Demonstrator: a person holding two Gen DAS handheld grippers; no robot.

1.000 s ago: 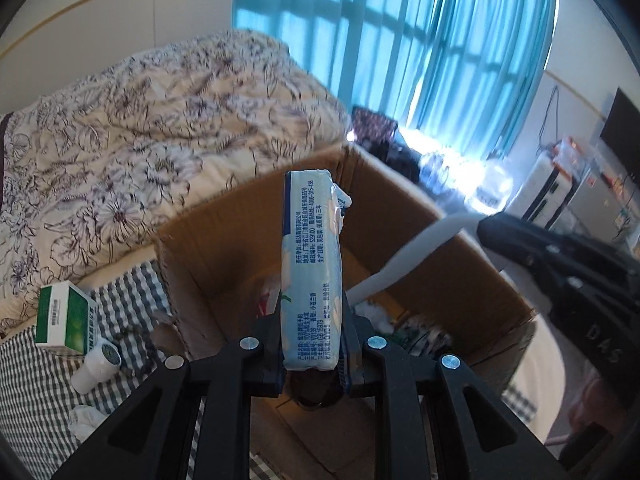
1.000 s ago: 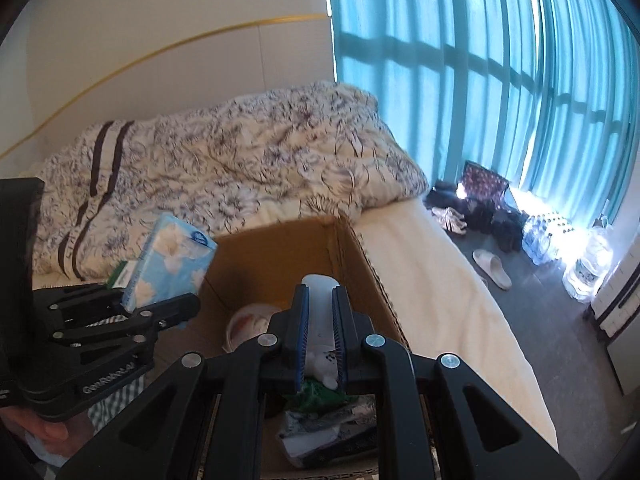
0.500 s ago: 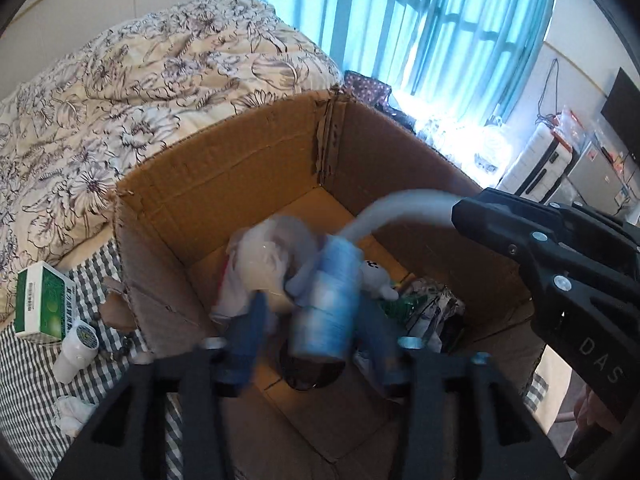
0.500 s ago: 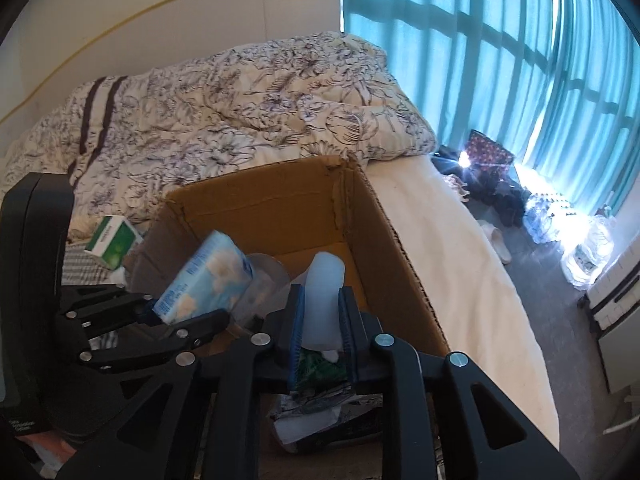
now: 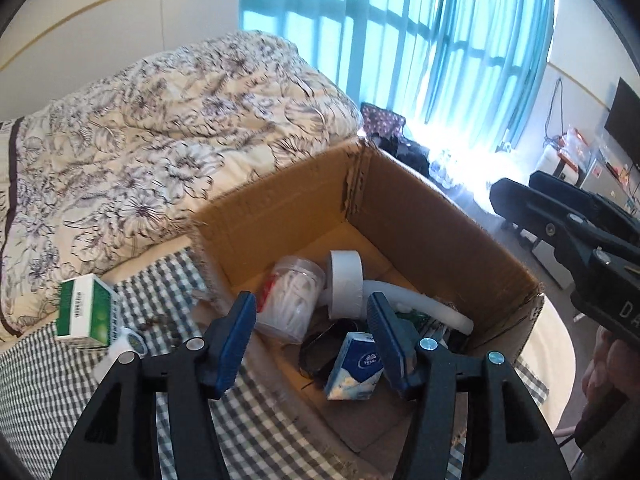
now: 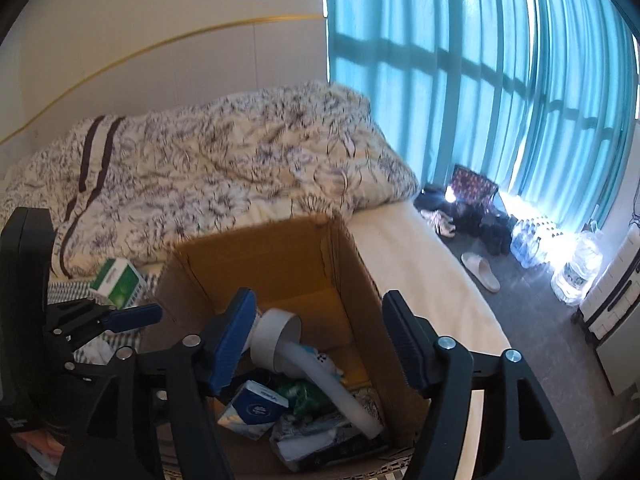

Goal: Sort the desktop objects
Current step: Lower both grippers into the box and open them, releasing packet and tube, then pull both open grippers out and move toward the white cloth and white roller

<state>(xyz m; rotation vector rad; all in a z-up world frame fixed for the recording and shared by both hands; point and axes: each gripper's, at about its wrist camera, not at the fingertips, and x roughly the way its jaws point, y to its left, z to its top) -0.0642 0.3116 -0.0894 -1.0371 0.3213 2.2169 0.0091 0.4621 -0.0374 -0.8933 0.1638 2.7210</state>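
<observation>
You hold both hand-held grippers over an open box on the bed. Your left hand-held gripper has just been opening; its jaws stand apart with nothing between them. Below it, inside the box, lies the tissue pack, beside a tape roll and a clear jar. Your right hand-held gripper has also just been opening and grips nothing; the white tube lies in the box under it. A green carton sits outside, by the box's left wall, on the checked cloth.
</observation>
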